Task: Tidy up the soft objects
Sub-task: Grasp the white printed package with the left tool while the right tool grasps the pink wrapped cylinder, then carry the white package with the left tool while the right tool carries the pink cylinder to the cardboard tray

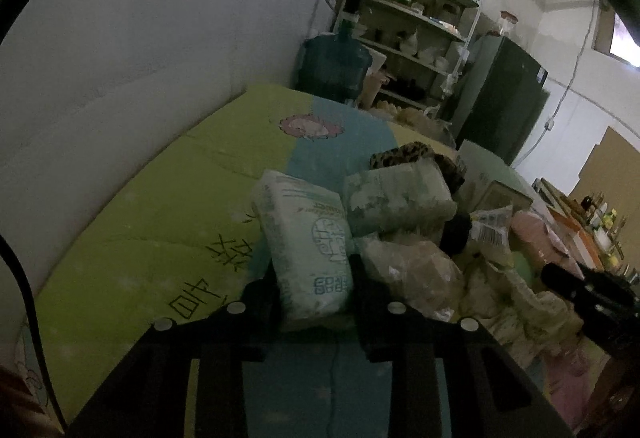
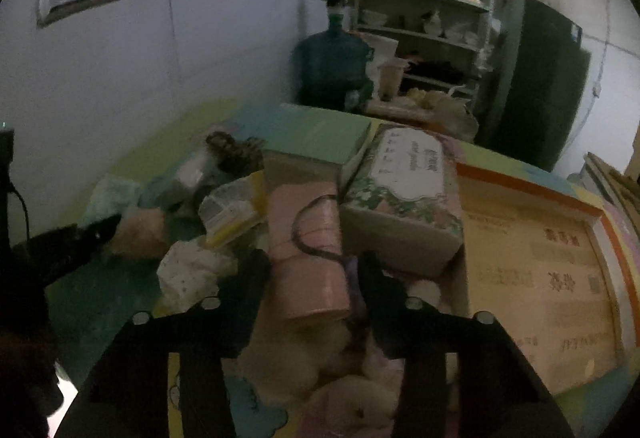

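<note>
I am holding a pale tissue pack (image 1: 308, 242) clamped between the fingers of my left gripper (image 1: 316, 302) above the green and blue quilt (image 1: 140, 222), and my right gripper (image 2: 310, 286) is closing on a pink folded pouch (image 2: 308, 258) beside the floral box (image 2: 400, 194). I am judging the task as only beginning, because most soft things are lying in a mixed pile (image 1: 440, 238) in the middle of the bed.
</note>
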`<state>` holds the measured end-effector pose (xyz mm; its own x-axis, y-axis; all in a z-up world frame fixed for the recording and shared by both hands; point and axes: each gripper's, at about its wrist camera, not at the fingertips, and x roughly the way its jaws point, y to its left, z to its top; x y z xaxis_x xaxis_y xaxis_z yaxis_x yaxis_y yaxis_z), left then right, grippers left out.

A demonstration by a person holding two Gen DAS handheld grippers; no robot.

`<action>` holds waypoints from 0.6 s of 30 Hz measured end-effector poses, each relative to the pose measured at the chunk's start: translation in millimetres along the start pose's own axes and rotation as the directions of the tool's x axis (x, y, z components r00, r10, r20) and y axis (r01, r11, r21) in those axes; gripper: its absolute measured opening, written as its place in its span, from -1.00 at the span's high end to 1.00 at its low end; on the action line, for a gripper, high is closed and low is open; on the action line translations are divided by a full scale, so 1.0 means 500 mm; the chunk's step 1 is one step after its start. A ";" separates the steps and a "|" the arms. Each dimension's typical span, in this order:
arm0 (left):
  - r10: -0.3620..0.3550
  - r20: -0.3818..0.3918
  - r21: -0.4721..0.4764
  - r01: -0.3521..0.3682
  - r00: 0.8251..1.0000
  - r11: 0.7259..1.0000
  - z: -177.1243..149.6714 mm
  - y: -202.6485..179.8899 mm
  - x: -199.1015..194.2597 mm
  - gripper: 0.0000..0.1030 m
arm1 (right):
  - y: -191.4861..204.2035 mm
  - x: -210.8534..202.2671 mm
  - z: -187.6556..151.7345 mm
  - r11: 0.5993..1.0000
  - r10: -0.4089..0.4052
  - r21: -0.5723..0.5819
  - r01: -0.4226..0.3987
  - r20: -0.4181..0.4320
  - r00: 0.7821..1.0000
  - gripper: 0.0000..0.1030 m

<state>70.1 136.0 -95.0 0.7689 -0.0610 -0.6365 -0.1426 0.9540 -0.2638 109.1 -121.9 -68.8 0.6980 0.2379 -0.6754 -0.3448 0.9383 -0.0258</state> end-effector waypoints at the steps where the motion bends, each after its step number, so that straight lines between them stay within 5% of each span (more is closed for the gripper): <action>1: -0.002 0.007 -0.005 0.002 1.000 1.000 0.001 0.003 -0.002 0.39 | 0.002 0.000 -0.001 1.000 0.002 -0.004 -0.002 0.001 1.000 0.28; 18: -0.042 0.109 0.012 0.041 0.993 0.999 0.007 -0.013 -0.089 0.40 | -0.007 -0.061 0.002 0.997 0.028 0.069 -0.036 0.108 0.994 0.38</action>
<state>39.1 133.3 -62.7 0.8375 -0.0684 -0.5422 -0.1041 0.9540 -0.2810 89.9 -132.1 -47.3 0.7517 0.2899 -0.5923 -0.3252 0.9443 0.0495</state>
